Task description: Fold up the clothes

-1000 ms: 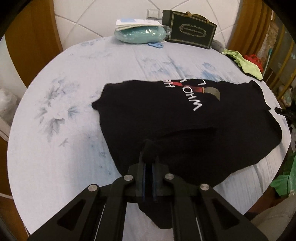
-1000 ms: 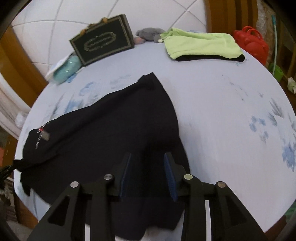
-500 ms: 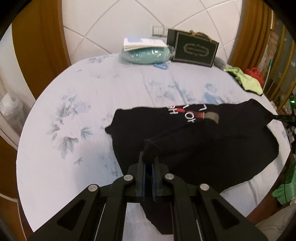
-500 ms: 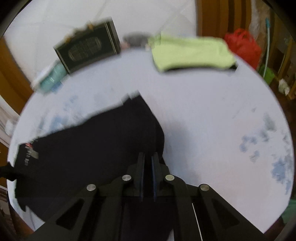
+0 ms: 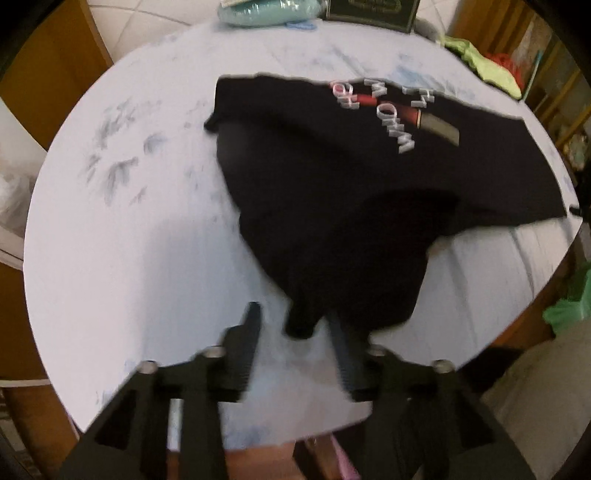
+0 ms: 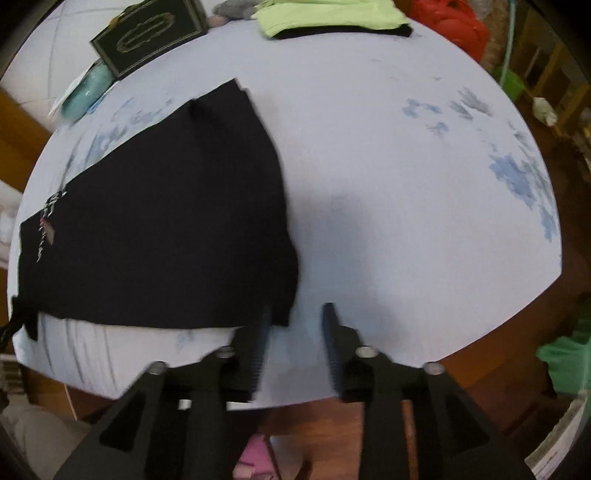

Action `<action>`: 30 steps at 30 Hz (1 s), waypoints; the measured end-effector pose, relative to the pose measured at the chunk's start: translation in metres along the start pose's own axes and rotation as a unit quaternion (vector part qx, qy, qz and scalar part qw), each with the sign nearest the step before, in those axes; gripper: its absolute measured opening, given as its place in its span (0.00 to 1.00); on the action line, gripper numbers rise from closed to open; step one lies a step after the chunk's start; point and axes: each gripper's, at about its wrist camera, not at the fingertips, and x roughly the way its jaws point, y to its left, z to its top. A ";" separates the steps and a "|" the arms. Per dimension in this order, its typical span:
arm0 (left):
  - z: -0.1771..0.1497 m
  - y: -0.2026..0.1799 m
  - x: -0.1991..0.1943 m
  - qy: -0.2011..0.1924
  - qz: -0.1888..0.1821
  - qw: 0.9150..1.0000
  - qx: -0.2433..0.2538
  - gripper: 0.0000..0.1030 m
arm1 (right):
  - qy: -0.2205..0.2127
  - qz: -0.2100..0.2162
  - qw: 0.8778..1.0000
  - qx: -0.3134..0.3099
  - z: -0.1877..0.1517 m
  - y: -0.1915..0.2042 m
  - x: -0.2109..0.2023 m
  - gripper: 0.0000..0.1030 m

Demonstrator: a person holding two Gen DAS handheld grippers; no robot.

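Note:
A black T-shirt point(image 5: 332, 177) with white and red lettering lies spread on the round table with a pale blue floral cloth point(image 5: 129, 240). My left gripper point(image 5: 295, 317) is open; a corner of the shirt lies between its fingers, near the table's front edge. In the right wrist view the same shirt point(image 6: 166, 206) lies flat to the left. My right gripper point(image 6: 295, 317) is open, with the shirt's near corner just at its left finger.
A dark gift bag point(image 6: 147, 33), a teal bundle point(image 5: 266, 11) and a folded lime green garment point(image 6: 328, 14) sit at the table's far side. A red bag point(image 6: 458, 26) stands beyond the table. Wooden floor shows below the front edge.
Both grippers were shut on the shirt half a second ago and have opened, letting it go. The shirt now lies flatter, and both grippers have drawn back toward the front edge.

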 end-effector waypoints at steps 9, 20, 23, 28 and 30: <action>0.077 0.039 -0.027 -0.110 -0.010 0.991 -0.074 0.72 | -0.075 0.011 0.997 -0.025 0.067 0.017 -0.017 0.83; 0.162 0.045 0.073 -0.085 0.019 0.992 -0.091 0.72 | -0.074 0.035 0.996 -0.041 0.134 0.059 0.037 0.93; 0.167 0.044 0.083 -0.076 0.017 0.993 -0.089 0.72 | -0.078 0.033 0.995 -0.052 0.146 0.064 0.043 0.93; 0.174 0.043 0.097 -0.066 0.013 0.994 -0.086 0.75 | -0.077 0.031 0.995 -0.063 0.167 0.068 0.056 0.96; 0.175 0.037 0.101 -0.067 0.016 0.995 -0.075 0.76 | -0.074 0.039 0.994 -0.067 0.173 0.072 0.063 0.96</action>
